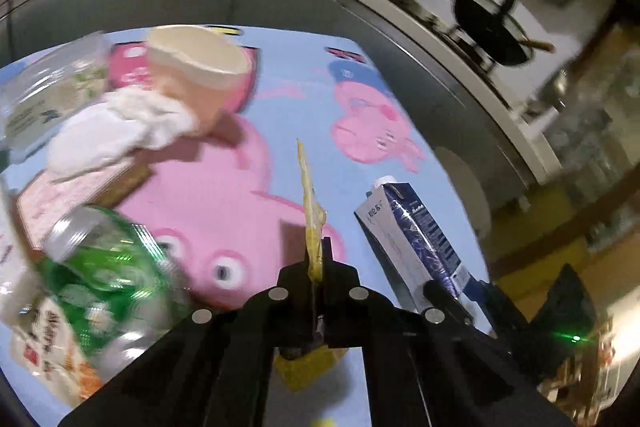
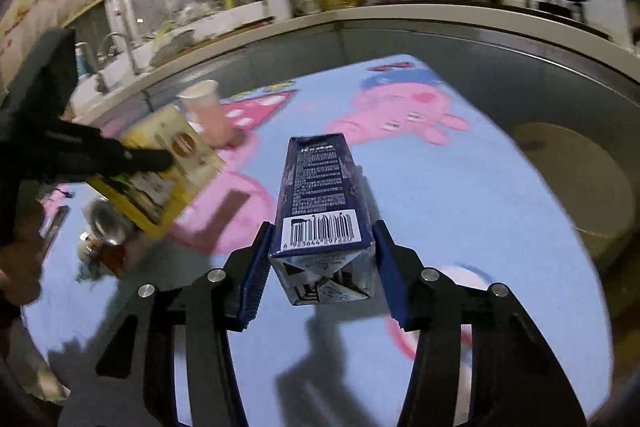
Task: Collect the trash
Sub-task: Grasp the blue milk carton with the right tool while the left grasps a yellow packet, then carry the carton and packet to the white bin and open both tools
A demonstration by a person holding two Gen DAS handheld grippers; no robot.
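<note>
We work over the blue cartoon tablecloth [image 2: 460, 211], trash scattered across it. To do this step well, we keep both grips firm and lift the pieces straight clear of the cloth, steady, so nothing slips on the way to wherever the trash goes. Our right gripper [image 2: 318, 267] clamps the dark blue carton [image 2: 320, 195], its pads pressed against both sides near the base; the carton is tall, with a barcode facing us and folded seams underneath. Our left gripper [image 1: 318, 263] is pinched shut on a flat yellow wrapper [image 1: 310, 203], thin, seen edge-on, held above the cloth. A paper cup [image 2: 206, 111] waits farther back.
</note>
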